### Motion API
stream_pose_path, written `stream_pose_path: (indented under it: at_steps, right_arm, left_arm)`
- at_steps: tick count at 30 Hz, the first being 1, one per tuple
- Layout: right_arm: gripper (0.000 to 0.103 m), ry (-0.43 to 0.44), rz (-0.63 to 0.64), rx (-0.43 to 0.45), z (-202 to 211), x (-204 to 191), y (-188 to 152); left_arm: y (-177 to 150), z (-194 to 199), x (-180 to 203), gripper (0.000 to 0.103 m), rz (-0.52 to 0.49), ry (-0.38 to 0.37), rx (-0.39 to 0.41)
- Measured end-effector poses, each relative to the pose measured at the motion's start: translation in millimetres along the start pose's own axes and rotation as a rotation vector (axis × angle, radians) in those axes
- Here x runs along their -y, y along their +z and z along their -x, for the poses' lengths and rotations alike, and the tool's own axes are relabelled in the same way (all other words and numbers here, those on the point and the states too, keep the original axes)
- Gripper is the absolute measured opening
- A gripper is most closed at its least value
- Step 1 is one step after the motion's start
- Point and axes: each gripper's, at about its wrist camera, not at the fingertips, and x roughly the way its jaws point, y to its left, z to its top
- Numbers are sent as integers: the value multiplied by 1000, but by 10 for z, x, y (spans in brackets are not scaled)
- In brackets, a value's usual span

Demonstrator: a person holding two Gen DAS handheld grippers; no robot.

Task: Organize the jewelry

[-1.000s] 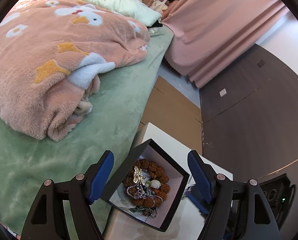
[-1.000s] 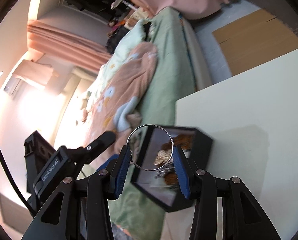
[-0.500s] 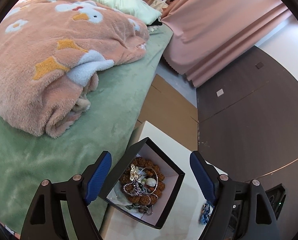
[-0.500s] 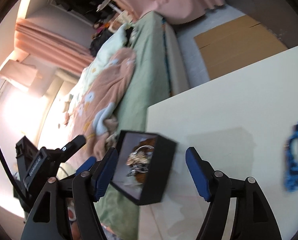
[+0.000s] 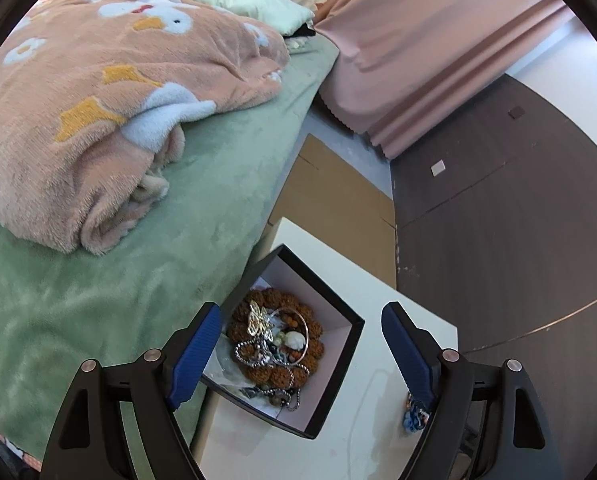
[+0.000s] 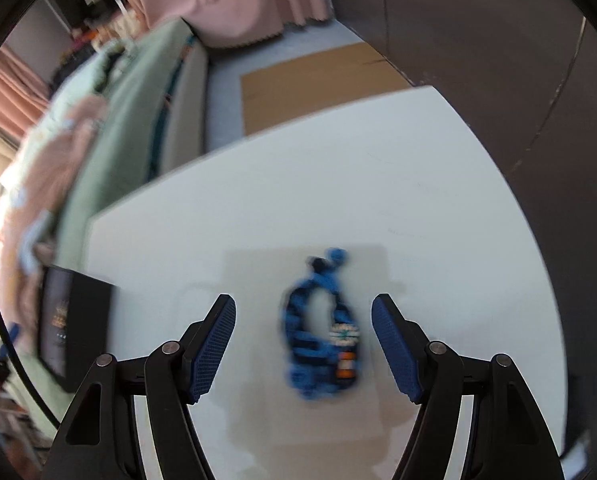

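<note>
An open black box (image 5: 334,364) stands at the white table's (image 5: 358,440) left corner, next to the bed. It holds brown beads (image 5: 276,374), a gold butterfly piece (image 5: 258,320), a thin silver bangle and chains. My left gripper (image 5: 302,318) hovers over the box, open and holding nothing. A blue braided bracelet (image 6: 322,328) lies flat on the table (image 6: 338,184). My right gripper (image 6: 303,306) points down over it, open, one finger on each side and clear of it. The right wrist view is blurred; the box (image 6: 74,320) shows at its left edge.
A bed with a green cover (image 5: 98,280) and a rolled pink blanket (image 5: 98,120) runs along the table's left side. Flat cardboard (image 5: 338,200) lies on the floor beyond the table. A pink curtain (image 5: 418,60) and a dark wall (image 5: 518,220) stand behind.
My right gripper opened and dropped the silver bangle into the box, then swung right and tipped down over the blue bracelet. My left gripper has barely moved.
</note>
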Motion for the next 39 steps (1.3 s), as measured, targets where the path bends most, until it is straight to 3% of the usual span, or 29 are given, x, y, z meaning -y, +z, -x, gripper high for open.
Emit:
stream_pose_path:
  at_steps: [3,5,7,9,10,12,14,28,36,37,39]
  right_arm:
    - [71,-66,46,-43,-140,2,-38]
    - [71,-104,113,-23,-128,-83,-54]
    - [62,-127,161,-26,-141,-140,-79]
    - [37,-144,185,-15,-109,-157,-104]
    - [29,-131,184,-18,-85,-145,-107]
    - [21,-87,161,-25,-12,-86,-109]
    - [19,-74,155,-10,76,-10,-135]
    - [18,-45,223,9,246,22,-273]
    - [18,23,261,-52,203,1,-334]
    - [20,37,258,-60,196,5,-336]
    - [35,74,237,-74,194,38,-339]
  left_arm:
    - [-39,-18,28,83,-13,3,-11]
    - [-46,-26,38,83,-19,4,-13]
    - [-50,-27,40,83,-21,7,-13]
    - [-47,-30,39,83,-20,7,-14]
    - [-51,-30,40,83,-19,9,-14]
    - [-52,-36,38,83,-21,12,-17]
    - [-60,-45,41,83,-23,13,-23]
    - [-127,-152,142,83,-47,21,-56]
    - [-169,-214,207,83,-60,28,-68]
    - [-174,-221,215,83,-64,29,-70]
    - [-180,-230,225,83,-67,32,-71]
